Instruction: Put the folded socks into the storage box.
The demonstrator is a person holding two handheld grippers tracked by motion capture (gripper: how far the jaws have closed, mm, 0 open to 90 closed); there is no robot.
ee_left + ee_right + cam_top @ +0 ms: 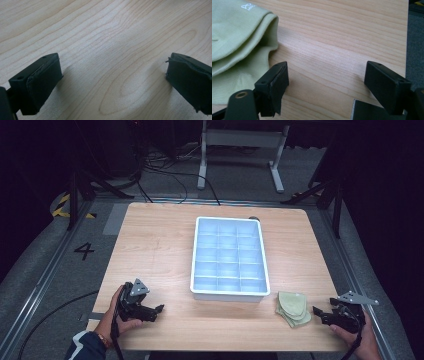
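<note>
Socks (293, 308) folded, pale green, near right claw (317, 312); both claws, left claw (159, 309) included, apart, empty.

Pale green socks (293, 308), white divided tray (229, 292), light wood-grain table (150, 250).

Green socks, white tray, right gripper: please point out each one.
green socks (293, 307), high view, top sock's middle.
white tray (228, 295), high view, near wall.
right gripper (325, 82), right gripper view, midway between open fingertips.
</note>
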